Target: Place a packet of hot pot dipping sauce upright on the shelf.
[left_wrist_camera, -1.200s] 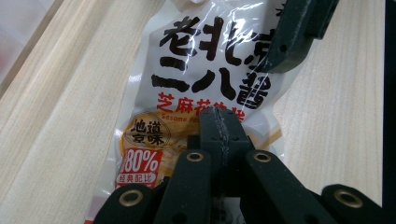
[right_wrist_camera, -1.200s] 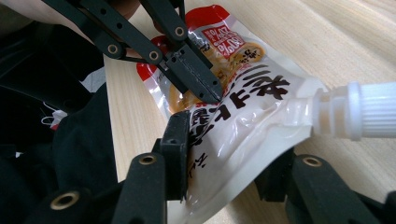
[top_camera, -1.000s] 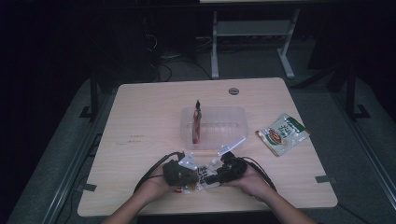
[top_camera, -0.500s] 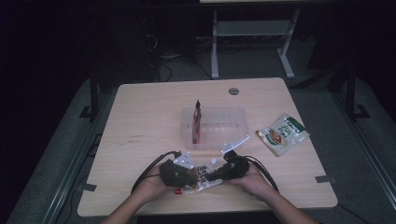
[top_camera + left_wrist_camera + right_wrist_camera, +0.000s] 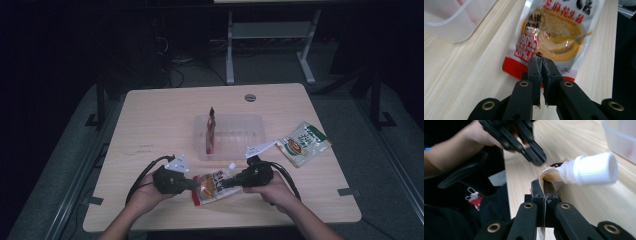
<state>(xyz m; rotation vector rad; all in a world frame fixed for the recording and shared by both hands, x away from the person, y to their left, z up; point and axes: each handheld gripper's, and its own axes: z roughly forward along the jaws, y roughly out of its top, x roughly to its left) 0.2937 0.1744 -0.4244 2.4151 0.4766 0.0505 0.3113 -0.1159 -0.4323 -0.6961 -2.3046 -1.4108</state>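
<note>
Sauce pouch (image 5: 214, 184) stretched between both grippers near table's (image 5: 160, 120) front edge. Left gripper (image 5: 541, 60) just easing shut, pinching pouch's bottom red edge. Right gripper (image 5: 543, 182) clamped on pouch edge beside white cap (image 5: 591, 167). Clear tray (image 5: 250, 127) just beyond grippers; green packet (image 5: 304, 143) beyond right gripper

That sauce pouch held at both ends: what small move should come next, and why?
Probably carry the pouch forward toward the clear tray. The left gripper pinches its bottom edge, the right gripper pinches its edge beside the white cap, and the tray sits just beyond.
</note>
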